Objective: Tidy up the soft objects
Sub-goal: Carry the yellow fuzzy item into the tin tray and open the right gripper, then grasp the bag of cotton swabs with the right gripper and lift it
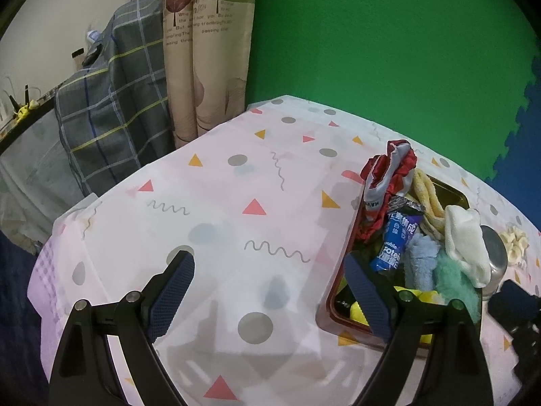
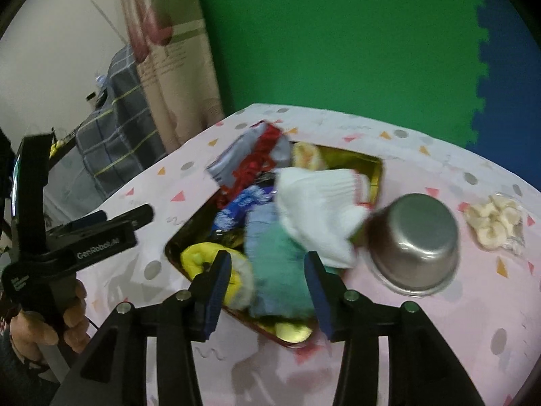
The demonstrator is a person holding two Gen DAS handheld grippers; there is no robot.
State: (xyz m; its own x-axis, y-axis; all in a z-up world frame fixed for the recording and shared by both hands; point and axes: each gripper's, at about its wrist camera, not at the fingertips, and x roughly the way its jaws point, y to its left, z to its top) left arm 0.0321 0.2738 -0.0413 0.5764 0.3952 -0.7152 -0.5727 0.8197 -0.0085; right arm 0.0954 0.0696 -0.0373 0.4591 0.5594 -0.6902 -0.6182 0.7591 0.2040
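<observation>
Hovering over a gold-lined rectangular tin tray on a desk covered with a pink patterned cloth, the right gripper shows its jaws roughly half open with nothing pinched between them; the heaped cloths lie beyond the blue pads, not pressed by them. The left gripper, held in a person's hand, stands spread wide over bare cloth just beside the tray's near corner, holding nothing.

Piled in the tray are a white knitted glove, a mint-green fluffy cloth, a pale blue towel, a yellow soft piece, a red-and-grey crumpled garment and a blue snack wrapper. An upturned steel bowl sits touching the tray's right side, and a cream frilly scrunchie lies on the desk farther right, well apart from the tray.

That scrunchie looks light, limp and easily squashed; a pinch across one gathered fold of its ring would likely hold it, since fabric this loose will sag rather than slip.
</observation>
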